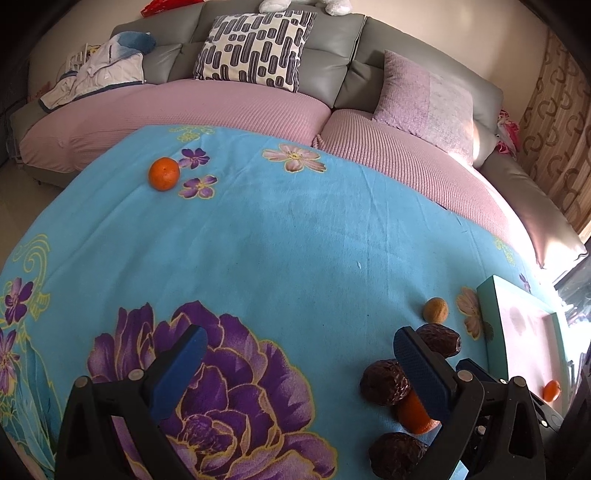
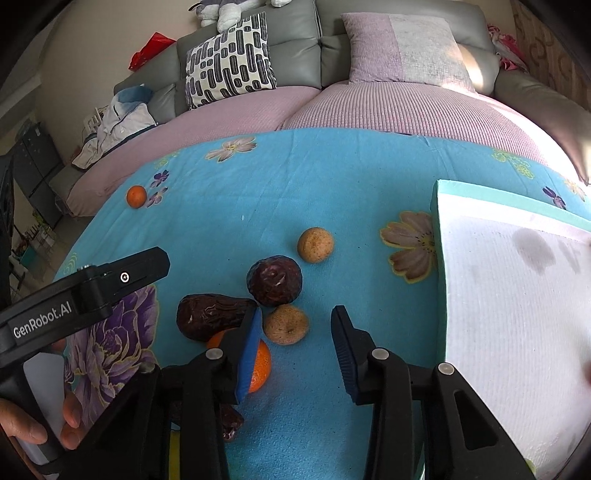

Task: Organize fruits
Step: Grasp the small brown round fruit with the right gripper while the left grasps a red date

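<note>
Grey upholstered sofa (image 1: pixel 332 48), curved, seat under a pink ribbed cover (image 1: pixel 184 110). Black-and-white patterned cushion (image 1: pixel 255 48) upright against the backrest; lilac cushion (image 1: pixel 424 99) to its right. White and blue clothing (image 1: pixel 99 70) heaped at the sofa's left end. White plush toys (image 2: pixel 225 11) on the backrest top. Cream wall (image 1: pixel 443 22) behind. Patterned beige curtain (image 1: pixel 554 129) at right, bright daylight beside it. Pale floor (image 1: pixel 22 192) at left. Dark cabinet (image 2: pixel 33 162) at far left.
</note>
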